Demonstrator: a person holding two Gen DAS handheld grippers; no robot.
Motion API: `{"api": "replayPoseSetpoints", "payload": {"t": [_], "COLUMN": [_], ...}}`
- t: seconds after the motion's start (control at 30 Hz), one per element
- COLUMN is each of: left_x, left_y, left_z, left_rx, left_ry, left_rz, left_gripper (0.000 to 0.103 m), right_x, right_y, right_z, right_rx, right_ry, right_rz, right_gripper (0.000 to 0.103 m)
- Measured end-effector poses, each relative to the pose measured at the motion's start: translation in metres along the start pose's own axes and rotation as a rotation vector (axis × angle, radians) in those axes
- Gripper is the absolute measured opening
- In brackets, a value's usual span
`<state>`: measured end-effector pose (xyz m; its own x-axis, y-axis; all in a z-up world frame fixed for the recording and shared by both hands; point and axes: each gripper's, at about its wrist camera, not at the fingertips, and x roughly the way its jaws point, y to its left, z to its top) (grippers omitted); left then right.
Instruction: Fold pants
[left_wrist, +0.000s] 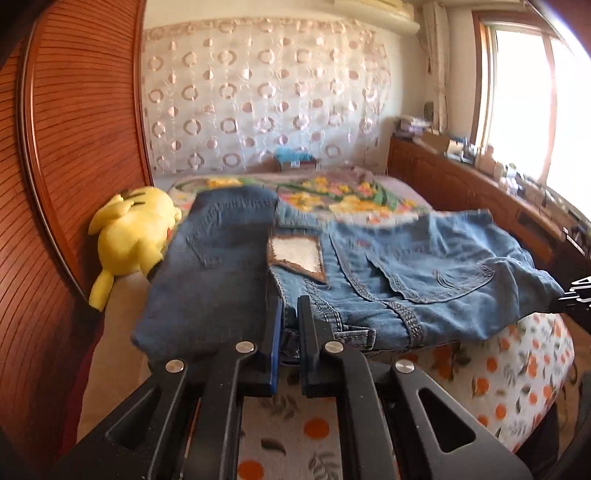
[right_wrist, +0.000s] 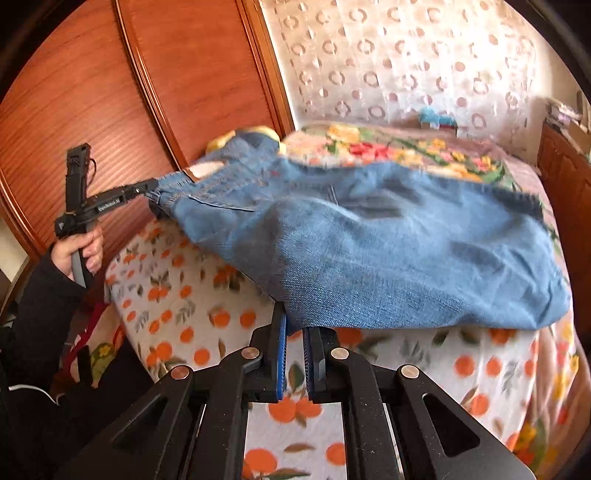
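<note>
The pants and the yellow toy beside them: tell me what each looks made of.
The pants: denim, light blue and faded; visible signs are the twill weave, contrast stitching, a rear pocket and a leather-like waistband patch. The yellow toy: probably soft plush fabric with stuffing, judging by its rounded, matte, seamless-looking form; the blur leaves its pile unclear.

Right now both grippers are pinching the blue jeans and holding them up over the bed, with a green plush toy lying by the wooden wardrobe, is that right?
Nearly. The plush toy is yellow, not green; the left wrist view shows it. The rest holds: left gripper and right gripper both pinch the blue jeans over the bed, with the toy by the wooden wardrobe.
</note>
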<state>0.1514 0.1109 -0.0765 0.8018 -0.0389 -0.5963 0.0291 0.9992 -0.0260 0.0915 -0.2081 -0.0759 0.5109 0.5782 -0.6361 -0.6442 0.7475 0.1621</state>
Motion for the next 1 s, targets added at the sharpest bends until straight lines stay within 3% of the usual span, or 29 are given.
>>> {"api": "replayPoseSetpoints", "payload": {"t": [0.13,0.3,0.43,0.5,0.63,0.73,1.0], "left_x": [0.007,-0.007,-0.017,-0.017,-0.005,0.009,0.054], "left_y": [0.000,0.001,-0.004,-0.012,-0.035,-0.056,-0.079], "left_z": [-0.013,-0.007,0.006,0.012,0.030,0.042,0.066], "left_rx": [-0.004,-0.024,-0.018,-0.004,0.038,0.071,0.125], "left_ry": [0.038,0.004,-0.037,-0.051,-0.049,-0.044,0.013], "left_rz": [-0.005,0.014,-0.013,-0.031,-0.064,-0.092,-0.102], "left_gripper": [0.009,0.010,0.040,0.049,0.049,0.049,0.049], "right_x": [0.011,-0.003,-0.027,-0.040,-0.051,-0.043,0.017], "right_y": [-0.008,-0.014,-0.019,-0.024,-0.032,-0.036,-0.061], "right_z": [-0.014,-0.019,-0.023,-0.022,-0.014,-0.006,0.003], "right_rx": [0.031,0.046,0.058,0.070,0.069,0.076,0.094], "right_ry": [0.033,0.027,-0.008,-0.040,-0.086,-0.107,-0.008], "right_rz": [-0.017,-0.046,-0.097,-0.120,-0.168,-0.177,-0.230], "right_gripper": [0.010,0.013,0.013,0.013,0.014,0.024,0.028]}}
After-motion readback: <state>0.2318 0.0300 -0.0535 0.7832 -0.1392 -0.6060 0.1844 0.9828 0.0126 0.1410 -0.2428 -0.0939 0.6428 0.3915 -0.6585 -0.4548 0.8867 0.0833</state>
